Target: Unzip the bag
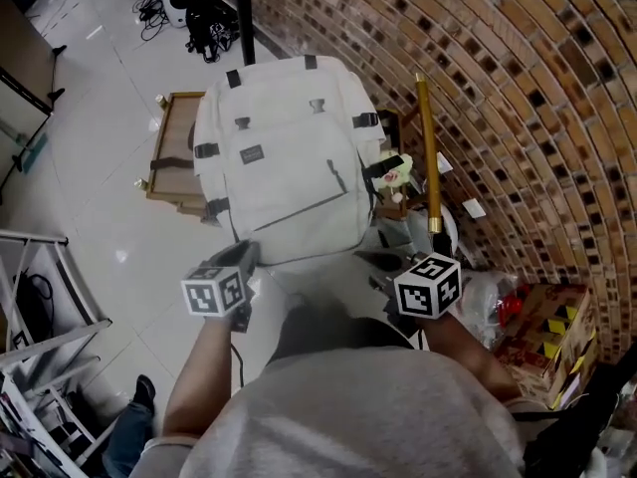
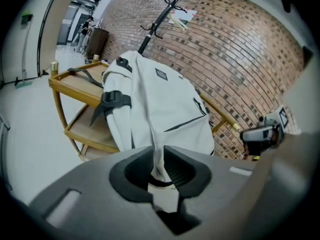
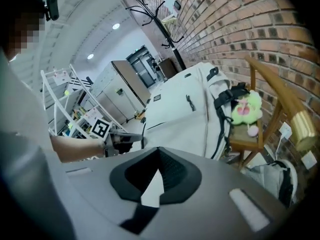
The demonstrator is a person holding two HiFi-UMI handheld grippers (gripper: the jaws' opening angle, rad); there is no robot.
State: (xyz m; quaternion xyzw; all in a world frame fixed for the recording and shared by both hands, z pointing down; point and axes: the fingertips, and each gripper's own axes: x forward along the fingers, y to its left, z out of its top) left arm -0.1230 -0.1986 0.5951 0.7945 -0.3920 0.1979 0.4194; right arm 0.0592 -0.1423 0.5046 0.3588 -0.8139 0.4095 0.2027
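Jaws: left gripper (image 2: pixel 159 166) pinches a fold at the white backpack's (image 1: pixel 289 157) lower edge; right gripper (image 3: pixel 158 156) pressed together, empty, near its lower right corner.
Backpack upright; wooden trolley (image 1: pixel 171 152) behind-left of it, brick wall (image 1: pixel 518 88) close on its right, tiled floor (image 1: pixel 90 118) to its left.

— Can you read anything on the bag (image 1: pixel 284 157)?
— No. Near its top edge you have a small dark label patch (image 1: pixel 252 153), its print too small to read. Your left marker cube (image 1: pixel 215 293) and right marker cube (image 1: pixel 428 287) show only black-and-white squares.
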